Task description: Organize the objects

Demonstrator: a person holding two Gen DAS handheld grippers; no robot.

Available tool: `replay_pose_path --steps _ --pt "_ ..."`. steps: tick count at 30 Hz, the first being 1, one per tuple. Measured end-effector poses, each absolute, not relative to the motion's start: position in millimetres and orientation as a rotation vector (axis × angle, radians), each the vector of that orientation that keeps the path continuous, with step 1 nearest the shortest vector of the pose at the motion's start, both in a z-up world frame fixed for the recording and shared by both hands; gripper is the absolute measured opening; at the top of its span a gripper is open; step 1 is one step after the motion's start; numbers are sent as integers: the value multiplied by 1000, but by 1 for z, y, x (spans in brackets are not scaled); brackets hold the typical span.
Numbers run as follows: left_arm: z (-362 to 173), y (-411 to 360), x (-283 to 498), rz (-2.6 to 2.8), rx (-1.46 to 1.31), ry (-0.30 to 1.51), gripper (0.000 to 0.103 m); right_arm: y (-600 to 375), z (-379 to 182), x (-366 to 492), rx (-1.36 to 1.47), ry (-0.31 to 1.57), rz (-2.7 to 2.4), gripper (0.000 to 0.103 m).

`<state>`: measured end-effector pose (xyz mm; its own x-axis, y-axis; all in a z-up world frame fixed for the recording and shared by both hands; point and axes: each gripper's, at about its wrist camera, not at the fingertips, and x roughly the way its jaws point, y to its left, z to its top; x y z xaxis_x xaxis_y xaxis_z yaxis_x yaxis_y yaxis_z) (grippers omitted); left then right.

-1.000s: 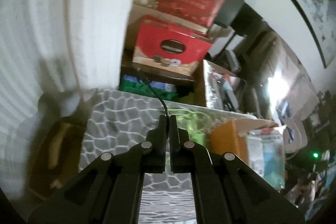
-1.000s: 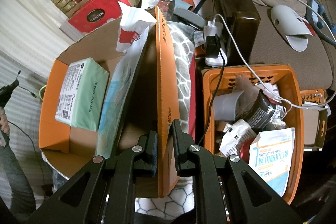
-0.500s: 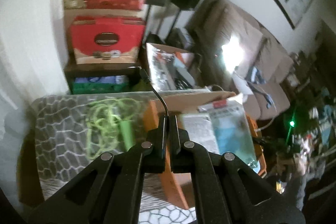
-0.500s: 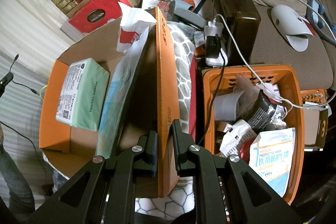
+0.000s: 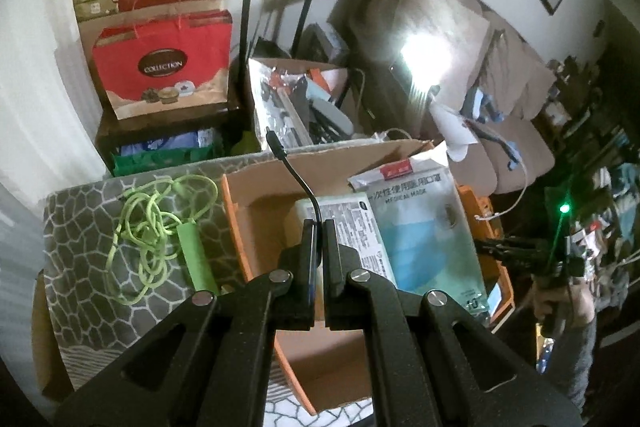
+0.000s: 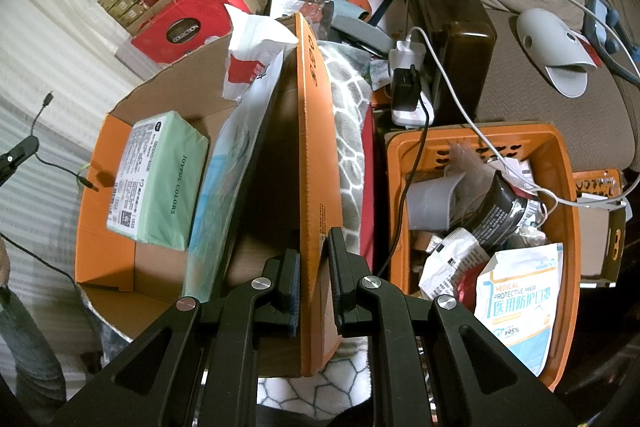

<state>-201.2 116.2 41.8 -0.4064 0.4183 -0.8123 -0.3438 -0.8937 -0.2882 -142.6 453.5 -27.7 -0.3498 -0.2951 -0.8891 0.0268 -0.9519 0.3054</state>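
Observation:
My left gripper (image 5: 319, 227) is shut on a thin black cable (image 5: 294, 175) whose plug end sticks up above the open orange cardboard box (image 5: 240, 223). The cable (image 6: 60, 167) also shows at the left of the right wrist view, hanging over the box's left wall. My right gripper (image 6: 314, 247) is shut on the box's upright orange flap (image 6: 308, 131). Inside the box lie a green tissue pack (image 6: 160, 179) and a blue mask pack (image 5: 420, 235).
A green cord with a green handle (image 5: 160, 227) lies on the grey patterned cushion (image 5: 80, 227) left of the box. An orange basket (image 6: 560, 163) full of packets stands right of the box. Red gift bags (image 5: 168, 63) and a cluttered box stand behind.
My left gripper has swung right with the cable, from the wall and cushion to above the orange box. My right gripper has kept still on the flap.

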Motion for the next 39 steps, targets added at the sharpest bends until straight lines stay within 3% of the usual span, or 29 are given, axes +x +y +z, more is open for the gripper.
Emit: replay_pose_path --steps 14,19,23,31,39 --pt "-25 135 -218 2250 -1572 -18 5 453 -27 -143 1661 -353 -2404 11" --pt "-21 126 -222 2281 -1568 -42 52 453 -27 -143 1660 -354 -2404 11" --pt "-9 117 -221 2299 -1531 -74 60 453 -27 -142 1661 -354 -2403 11" --pt "12 89 -221 2409 -1463 -58 87 453 -27 -142 1660 -355 -2403 11" --pt "5 36 -229 2478 -1522 -115 96 454 -27 -142 1661 -355 -2403 11"
